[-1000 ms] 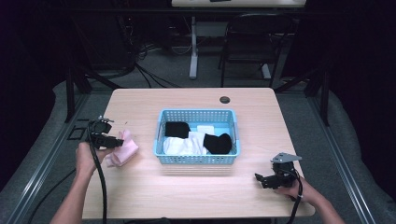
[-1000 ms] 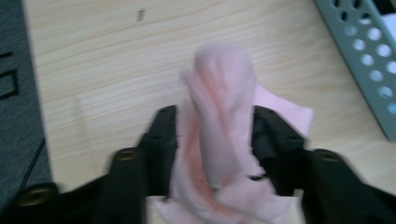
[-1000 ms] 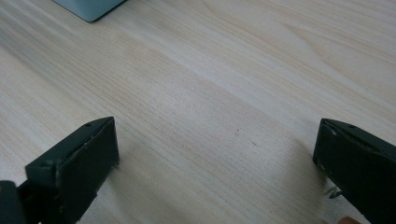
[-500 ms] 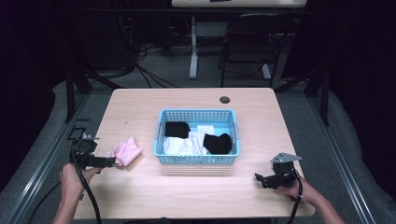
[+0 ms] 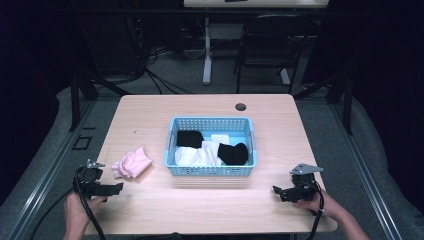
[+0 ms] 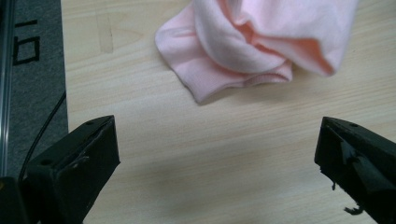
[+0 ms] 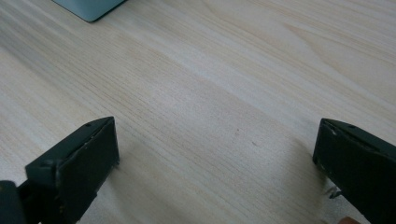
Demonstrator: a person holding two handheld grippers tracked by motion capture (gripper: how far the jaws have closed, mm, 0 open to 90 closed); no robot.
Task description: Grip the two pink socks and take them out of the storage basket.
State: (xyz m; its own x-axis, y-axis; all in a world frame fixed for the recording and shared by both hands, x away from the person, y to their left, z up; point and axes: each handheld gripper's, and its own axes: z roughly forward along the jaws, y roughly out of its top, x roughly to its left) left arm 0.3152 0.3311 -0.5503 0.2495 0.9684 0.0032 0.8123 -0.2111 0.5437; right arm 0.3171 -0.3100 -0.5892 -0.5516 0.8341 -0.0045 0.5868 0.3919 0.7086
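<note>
A crumpled pink cloth (image 5: 132, 163) lies on the table left of the blue basket (image 5: 210, 170); the left gripper view has the pink cloth (image 6: 261, 42) ahead of the jaws, apart from them. My left gripper (image 5: 116, 189) sits near the table's front left, open; its jaws have just been opening and nothing is between them. My left gripper (image 6: 217, 163) hovers over bare wood. Near the front right, my right gripper (image 5: 278, 192) is open and empty, and my right gripper (image 7: 217, 163) faces plain tabletop. The basket holds black and white cloths.
A small dark round grommet (image 5: 240, 106) sits at the table's far edge. A corner of the basket (image 7: 88, 7) lies ahead in the right gripper view. Cables and a chair (image 5: 265, 45) stand on the floor beyond the table.
The left gripper let go of the pink cloth, which now lies on the table, and drew back toward the front left edge with jaws wide. The right gripper stayed still.
</note>
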